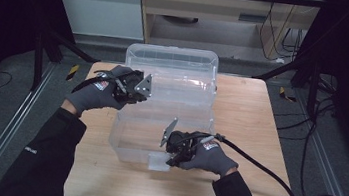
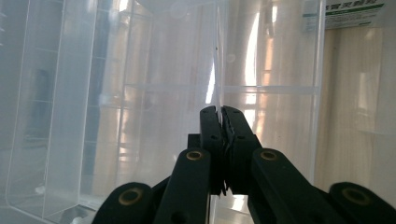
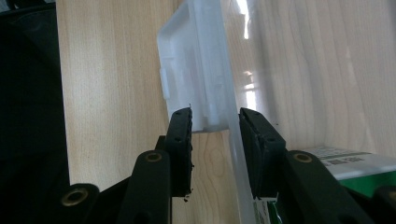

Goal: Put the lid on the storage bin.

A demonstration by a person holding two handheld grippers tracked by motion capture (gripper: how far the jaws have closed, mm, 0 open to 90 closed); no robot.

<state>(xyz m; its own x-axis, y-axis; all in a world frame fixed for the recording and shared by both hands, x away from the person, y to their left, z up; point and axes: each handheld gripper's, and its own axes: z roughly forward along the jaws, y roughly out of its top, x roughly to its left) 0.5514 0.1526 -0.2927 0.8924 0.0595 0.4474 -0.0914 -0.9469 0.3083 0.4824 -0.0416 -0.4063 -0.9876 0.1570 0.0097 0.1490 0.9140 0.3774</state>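
Note:
A clear plastic box [image 1: 158, 131] stands on the wooden table [image 1: 245, 117] with its lid [image 1: 172, 60] raised at the back. My left gripper [image 1: 147, 93] is at the box's left rear corner. In the left gripper view it [image 2: 221, 112] is shut on a thin clear plastic edge [image 2: 217, 70] that rises from between the jaws. My right gripper [image 1: 170, 159] is at the box's front wall by the white latch [image 1: 157, 162]. It [image 3: 215, 116] is open, with its jaws on either side of the latch [image 3: 196, 74] and the front wall [image 3: 237, 144].
A printed green and white label [image 3: 345, 161] lies behind the clear wall; it shows as a label [image 2: 355, 11] in the left gripper view too. A black cable [image 1: 273, 178] trails from the right gripper over the table's right front. Dark stands and floor cables surround the table.

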